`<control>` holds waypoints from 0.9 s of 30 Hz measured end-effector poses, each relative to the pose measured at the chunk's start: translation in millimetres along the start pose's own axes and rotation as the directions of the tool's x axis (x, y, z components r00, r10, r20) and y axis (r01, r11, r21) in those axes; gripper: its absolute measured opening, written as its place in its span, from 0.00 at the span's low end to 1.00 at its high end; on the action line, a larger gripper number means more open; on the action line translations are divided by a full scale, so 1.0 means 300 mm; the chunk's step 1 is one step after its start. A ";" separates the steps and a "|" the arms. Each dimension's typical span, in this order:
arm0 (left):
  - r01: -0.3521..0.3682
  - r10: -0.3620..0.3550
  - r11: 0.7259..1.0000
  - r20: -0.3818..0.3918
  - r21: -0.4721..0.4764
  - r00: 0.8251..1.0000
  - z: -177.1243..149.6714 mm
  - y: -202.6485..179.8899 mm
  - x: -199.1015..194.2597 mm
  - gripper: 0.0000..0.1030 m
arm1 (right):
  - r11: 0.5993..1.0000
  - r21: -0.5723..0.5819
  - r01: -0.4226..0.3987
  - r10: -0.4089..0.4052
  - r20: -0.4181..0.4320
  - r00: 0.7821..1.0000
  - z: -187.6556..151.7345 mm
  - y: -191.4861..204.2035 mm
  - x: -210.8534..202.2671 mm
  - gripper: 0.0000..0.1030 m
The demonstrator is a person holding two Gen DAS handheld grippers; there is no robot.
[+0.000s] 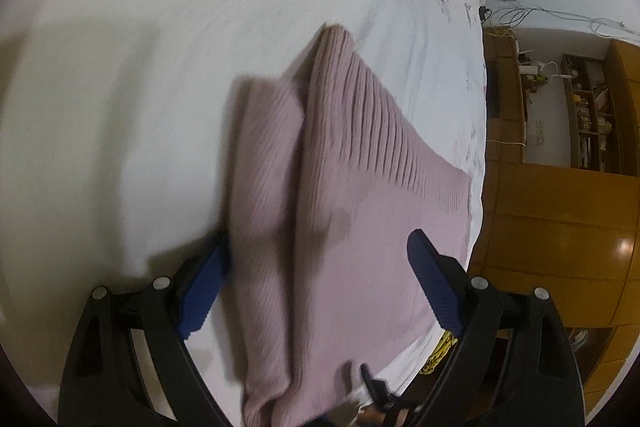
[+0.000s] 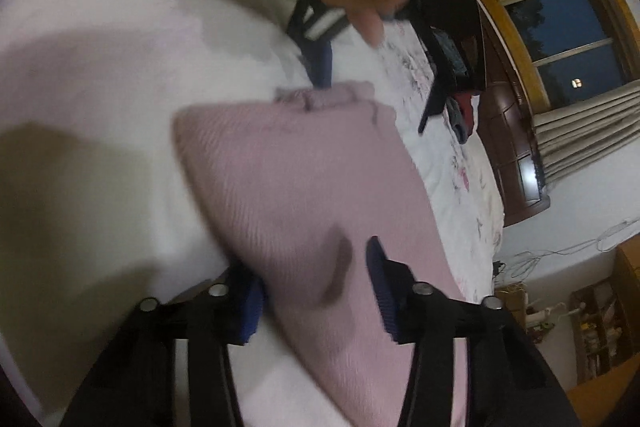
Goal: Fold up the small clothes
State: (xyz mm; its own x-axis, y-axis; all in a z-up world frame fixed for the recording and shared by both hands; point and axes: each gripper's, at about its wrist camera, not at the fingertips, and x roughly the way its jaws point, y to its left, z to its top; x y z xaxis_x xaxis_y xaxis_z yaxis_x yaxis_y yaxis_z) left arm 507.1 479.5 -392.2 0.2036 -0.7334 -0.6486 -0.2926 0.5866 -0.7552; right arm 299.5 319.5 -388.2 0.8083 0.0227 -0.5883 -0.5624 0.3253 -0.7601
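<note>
White bed [image 1: 140, 87] stretches bare left of the pink knit garment [image 1: 344, 187], lying near its right edge; both grippers' jaws straddle it, open.

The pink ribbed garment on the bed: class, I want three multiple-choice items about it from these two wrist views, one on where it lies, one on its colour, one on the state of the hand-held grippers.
1. Where does the pink ribbed knit garment lie?
A. on the wooden floor
B. on the white floral bedsheet
C. on the shelf

2. What colour are the finger pads of the left hand-held gripper?
A. blue
B. red
C. yellow

3. How do the fingers of the right hand-held gripper stand?
A. clamped shut on a sleeve
B. apart, with the garment's cloth between them
C. shut on the sheet

Key: 1 B, the sheet shows all around the garment; 2 A, both pads are blue on black fingers; 3 B, a wide gap shows between the pads.
</note>
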 end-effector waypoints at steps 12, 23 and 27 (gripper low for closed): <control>-0.112 0.113 0.994 -0.027 0.011 0.993 0.096 -0.049 0.029 0.24 | 0.979 0.195 -0.062 0.060 0.020 0.998 0.094 -0.040 -0.028 0.11; -0.207 0.200 0.970 0.066 0.123 0.978 0.039 -0.349 -0.086 0.20 | 0.876 0.471 -0.101 0.077 0.070 0.995 0.041 -0.265 -0.171 0.10; -0.247 0.234 0.951 0.090 0.187 0.968 0.010 -0.534 -0.103 0.20 | 0.803 0.587 -0.107 0.063 0.094 0.994 -0.009 -0.375 -0.242 0.10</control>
State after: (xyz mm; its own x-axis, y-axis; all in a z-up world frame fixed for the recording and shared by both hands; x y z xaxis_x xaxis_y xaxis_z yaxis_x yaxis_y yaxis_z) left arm 550.3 409.3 -251.5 0.2127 -0.5418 -0.8132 -0.1542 0.8032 -0.5754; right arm 303.4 278.6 -260.7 0.7838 0.1322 -0.6067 -0.4356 0.8133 -0.3856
